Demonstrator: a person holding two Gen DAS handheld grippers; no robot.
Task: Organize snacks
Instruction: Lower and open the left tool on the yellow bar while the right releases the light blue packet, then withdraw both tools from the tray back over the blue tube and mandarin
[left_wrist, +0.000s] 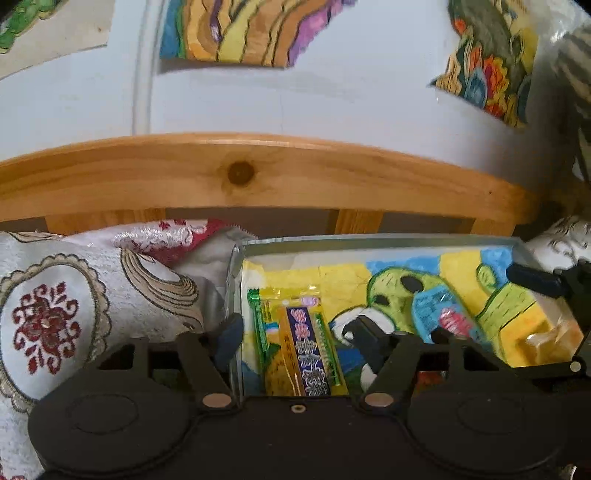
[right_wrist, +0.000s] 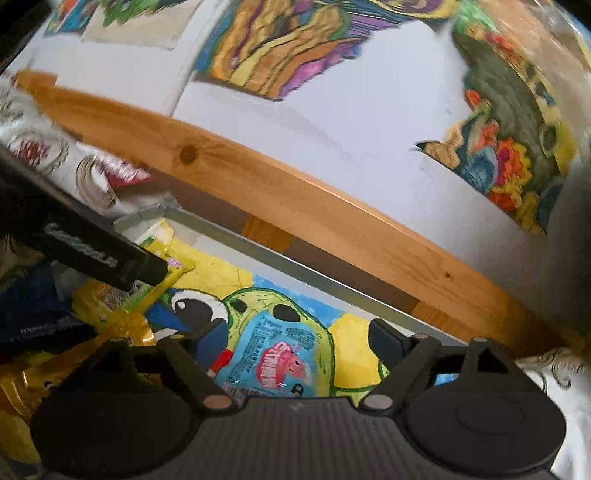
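Observation:
A clear plastic box (left_wrist: 369, 240) lies in front of me, with a colourful drawing showing through its floor. A yellow and green snack packet (left_wrist: 295, 343) lies inside at the left end. My left gripper (left_wrist: 295, 332) is open around it, and its left finger (left_wrist: 229, 334) is at the box's left wall. A light blue snack packet (right_wrist: 280, 358) lies flat further right in the box (right_wrist: 295, 266). My right gripper (right_wrist: 297, 338) stands open over it, fingers wide on either side. One left finger (right_wrist: 103, 254) crosses the right wrist view above the yellow packet (right_wrist: 173, 267).
A wooden rail (left_wrist: 258, 173) runs behind the box, under a white wall with drawings. A patterned cloth (left_wrist: 74, 295) lies bunched to the left. Gold packets (right_wrist: 22, 387) and a dark blue packet (right_wrist: 29, 306) lie at the left. A small clear-wrapped item (left_wrist: 546, 339) sits at the box's right end.

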